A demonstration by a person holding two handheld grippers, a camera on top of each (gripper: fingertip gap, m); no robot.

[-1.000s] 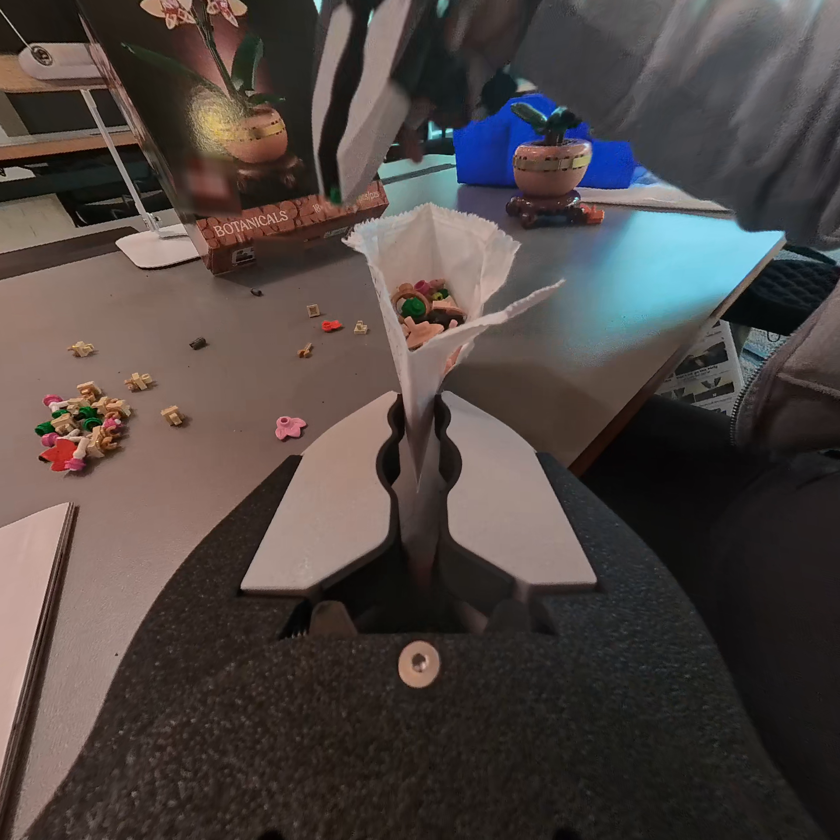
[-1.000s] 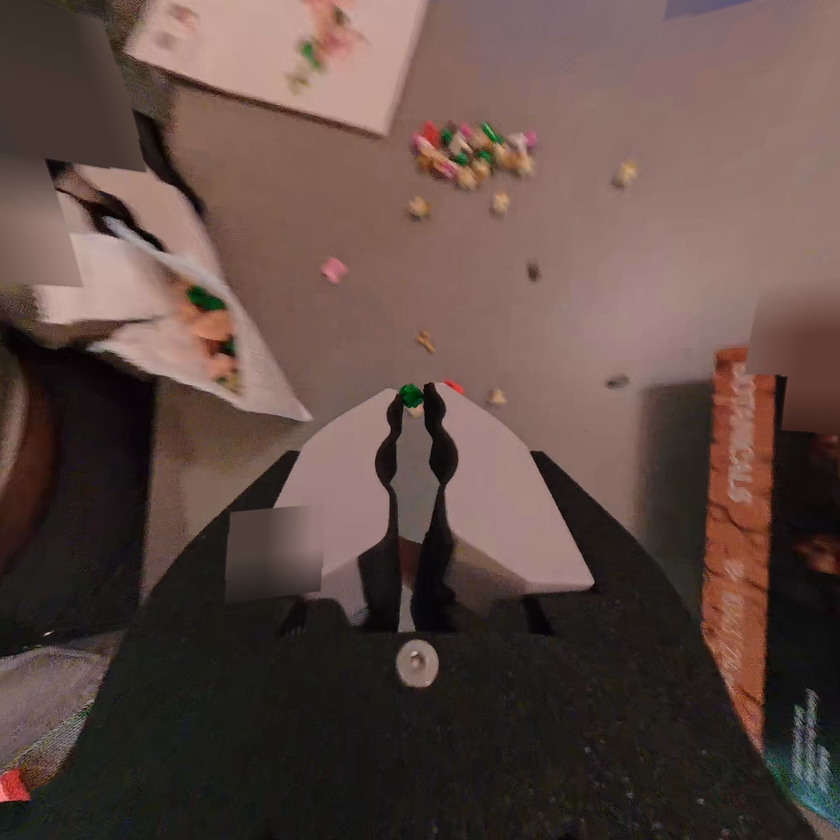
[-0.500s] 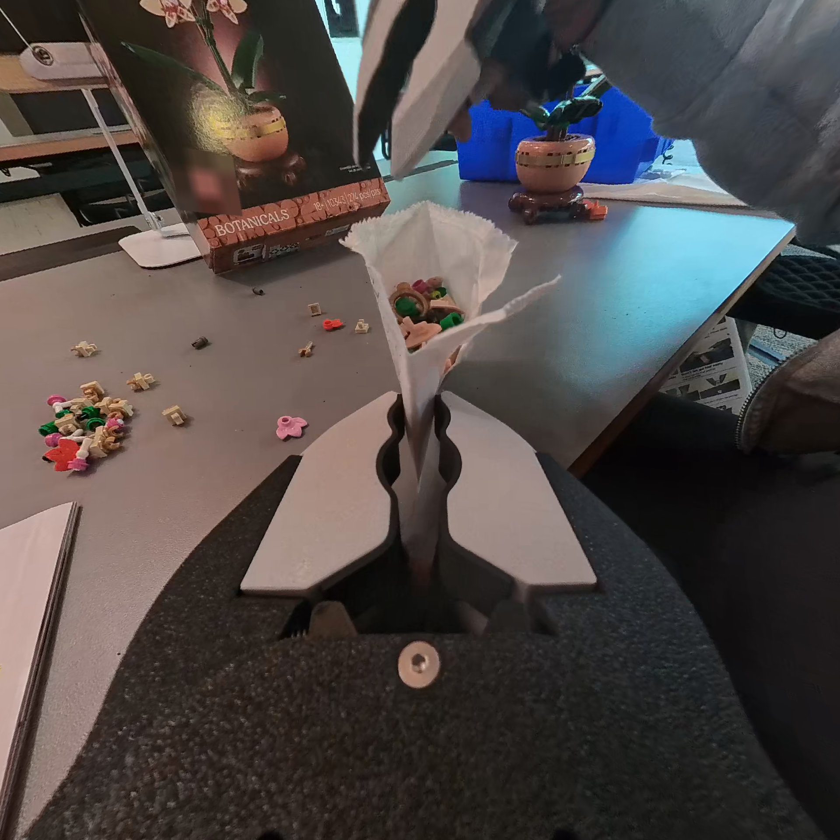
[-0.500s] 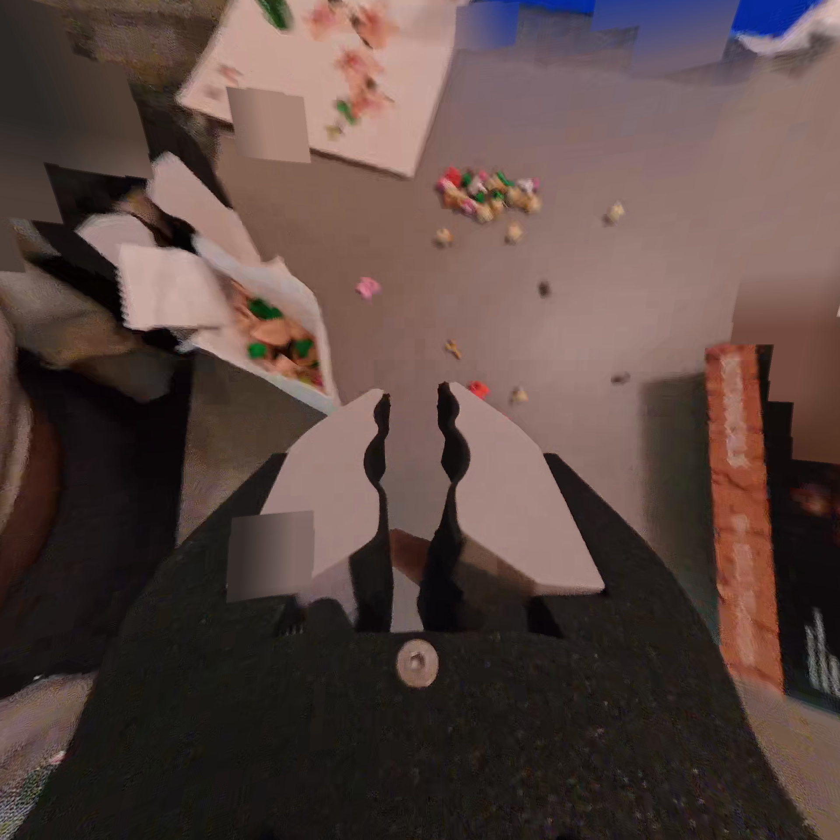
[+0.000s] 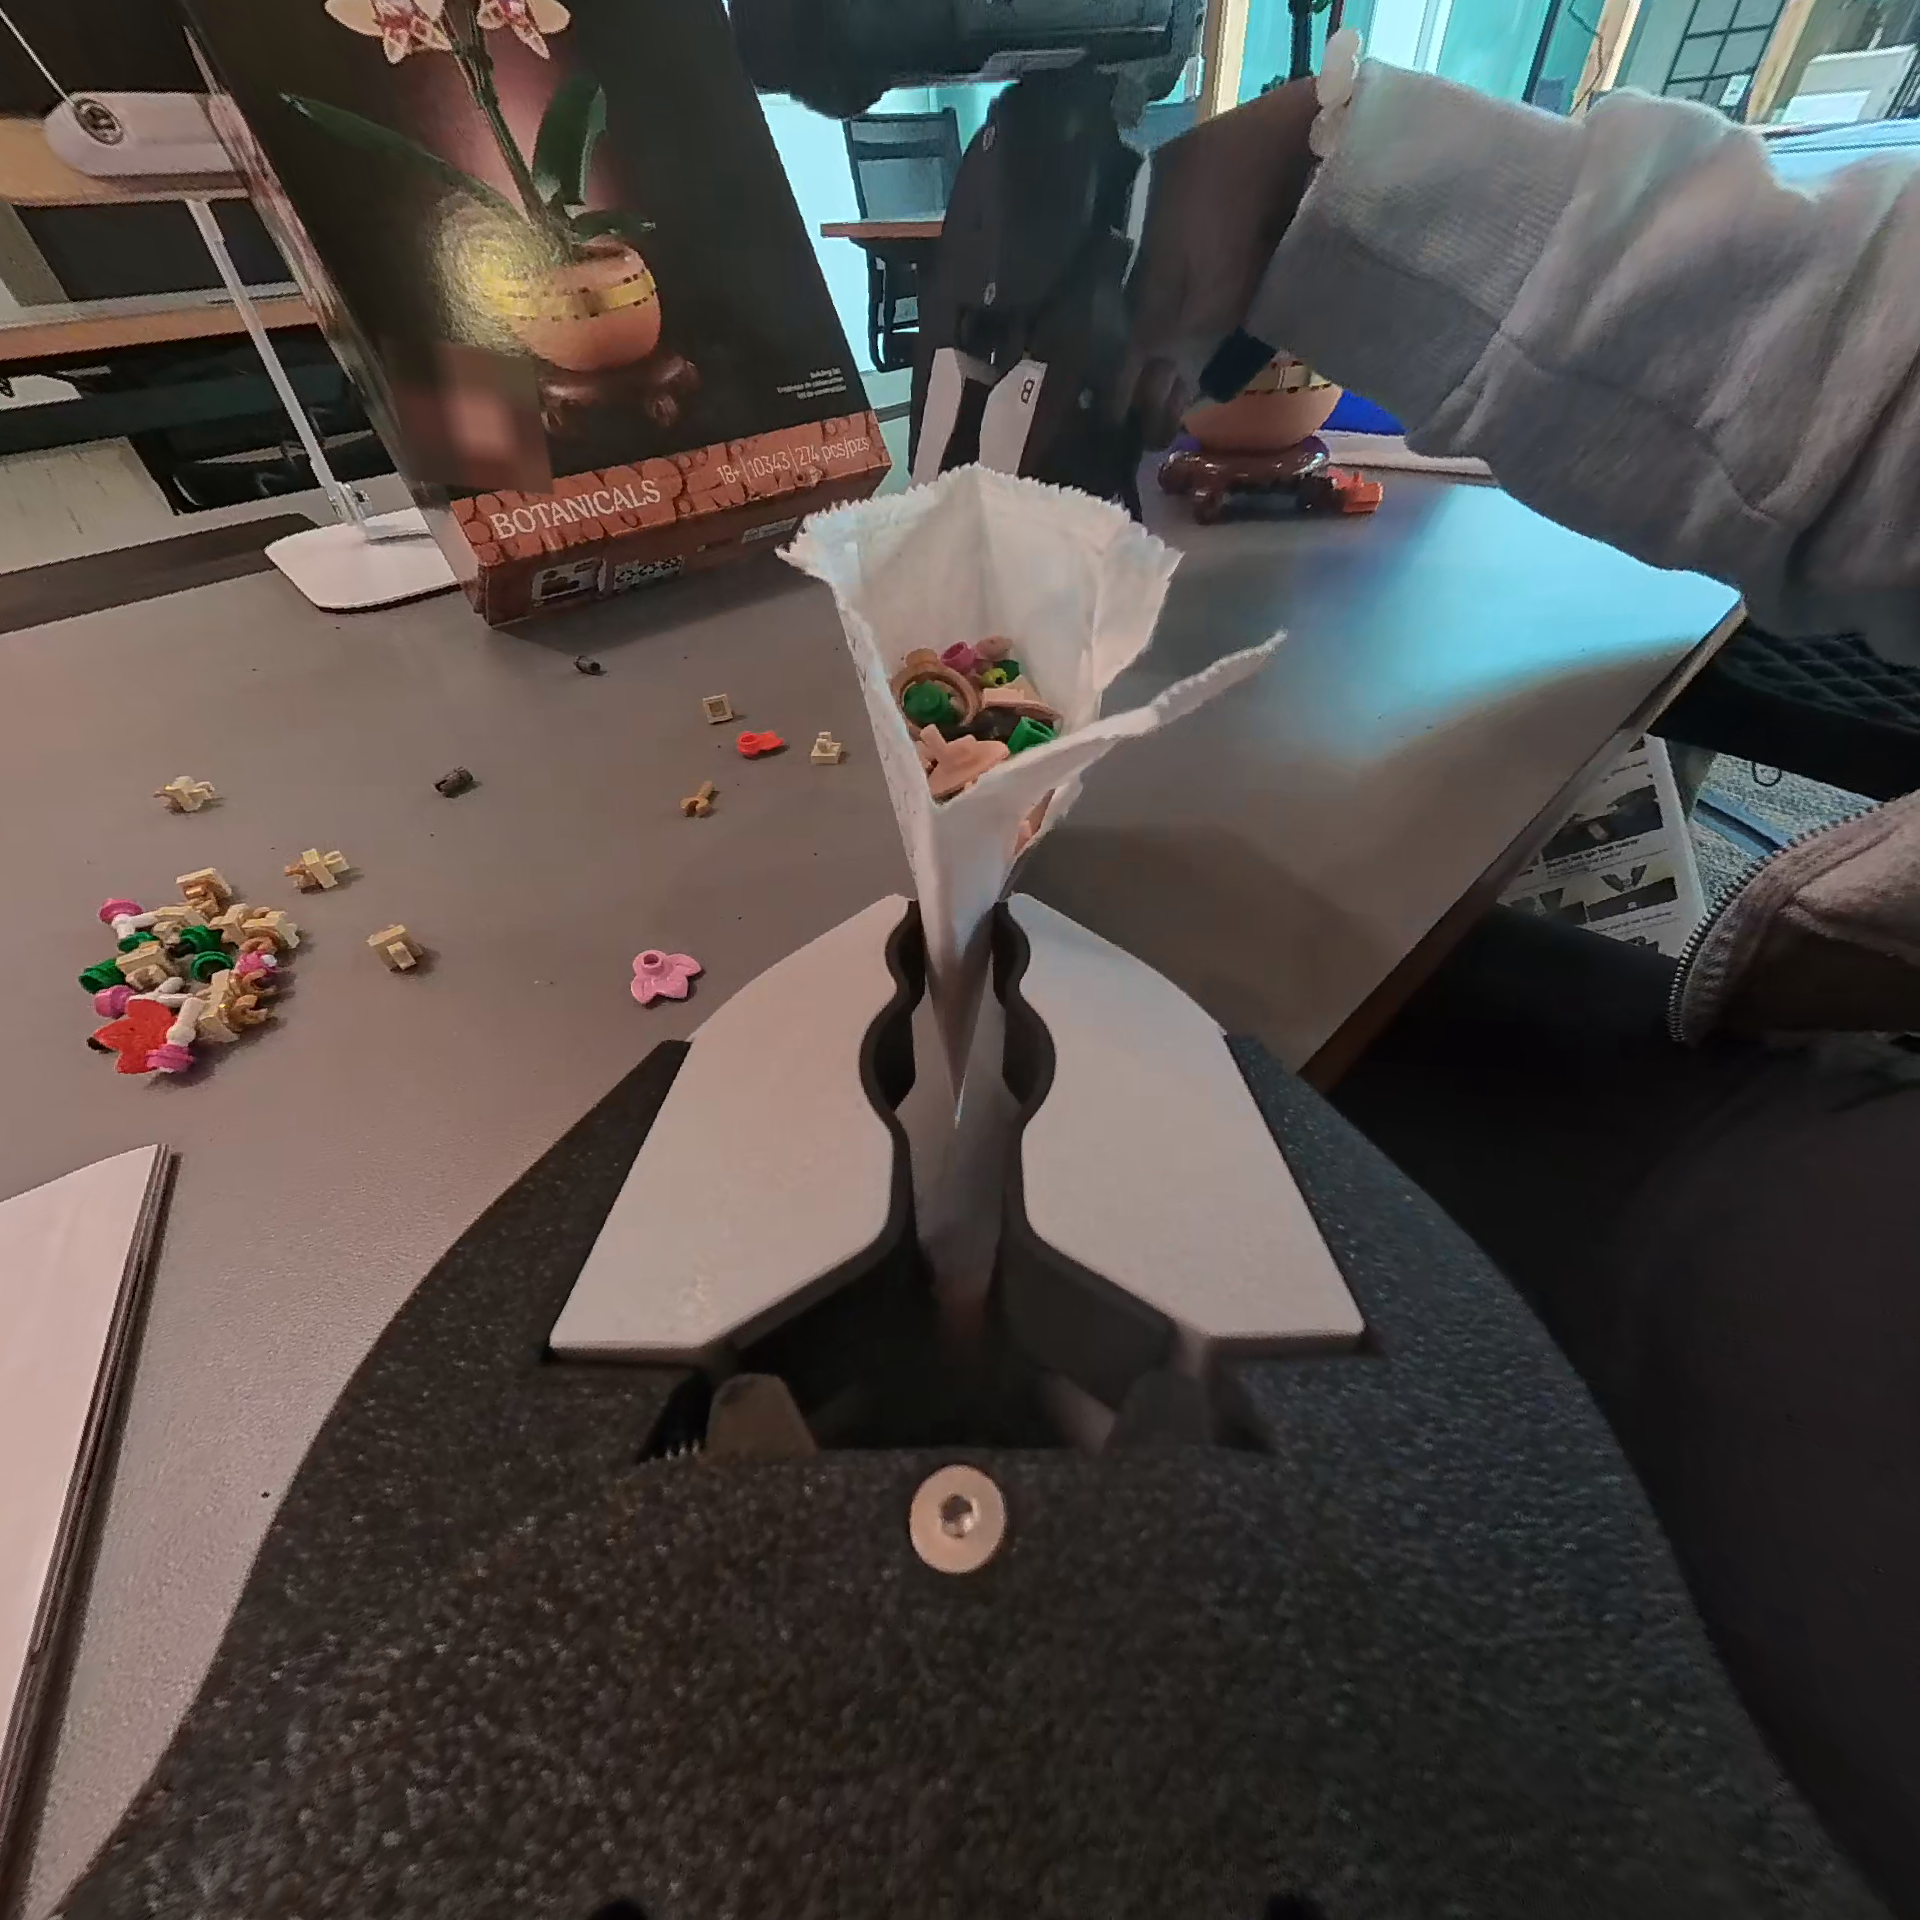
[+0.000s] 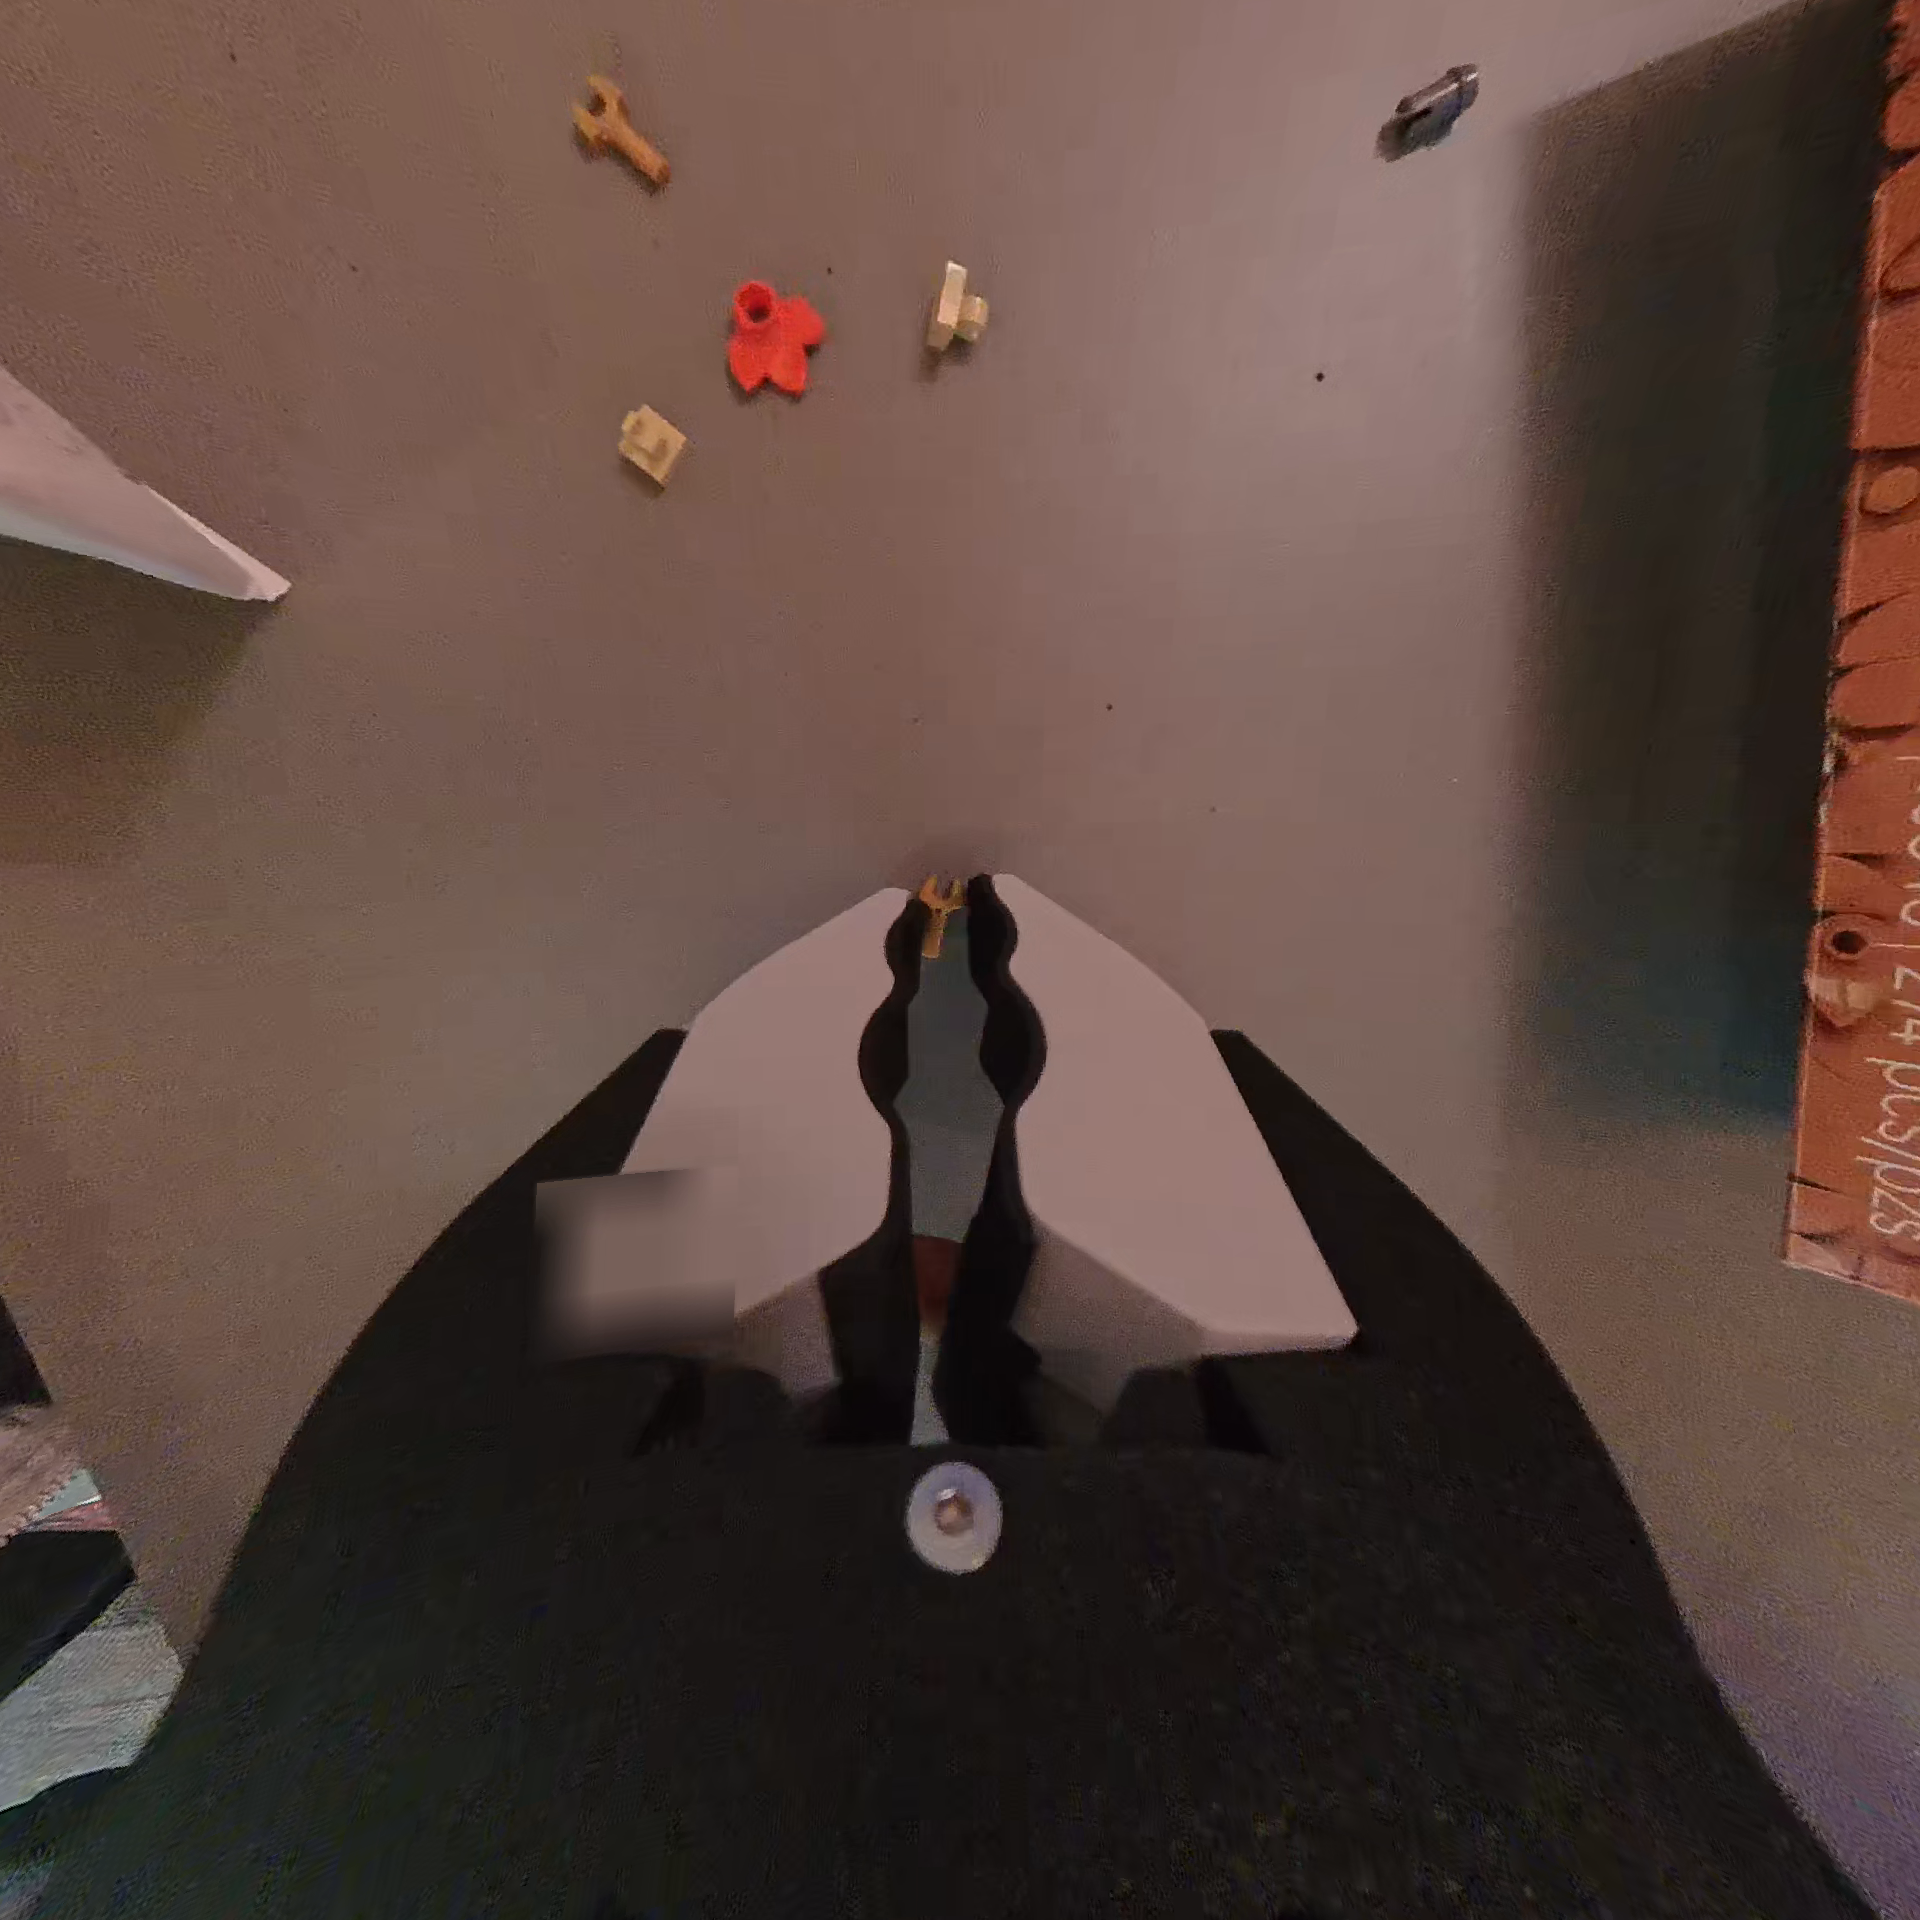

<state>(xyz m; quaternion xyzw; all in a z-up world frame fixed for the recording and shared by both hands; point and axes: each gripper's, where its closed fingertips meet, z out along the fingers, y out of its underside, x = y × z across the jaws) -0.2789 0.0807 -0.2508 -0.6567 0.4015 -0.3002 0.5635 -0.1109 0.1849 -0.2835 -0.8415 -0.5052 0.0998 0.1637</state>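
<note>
Our left gripper (image 5: pixel 954 920) pinches a paper bag (image 5: pixel 987 623) of bricks; our right gripper (image 6: pixel 943 885) clamps a gold piece (image 6: pixel 938 906) over the table (image 6: pixel 1039 520)

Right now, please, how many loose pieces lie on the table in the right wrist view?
5: tan clip, red flower, cream bracket, tan tile, dark piece top-right; others maybe hidden.

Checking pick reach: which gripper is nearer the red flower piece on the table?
Right. The right gripper, shut on a small tan clip piece, hangs just short of the red flower piece. The left gripper, holding the white paper bag, sits farther back.
</note>
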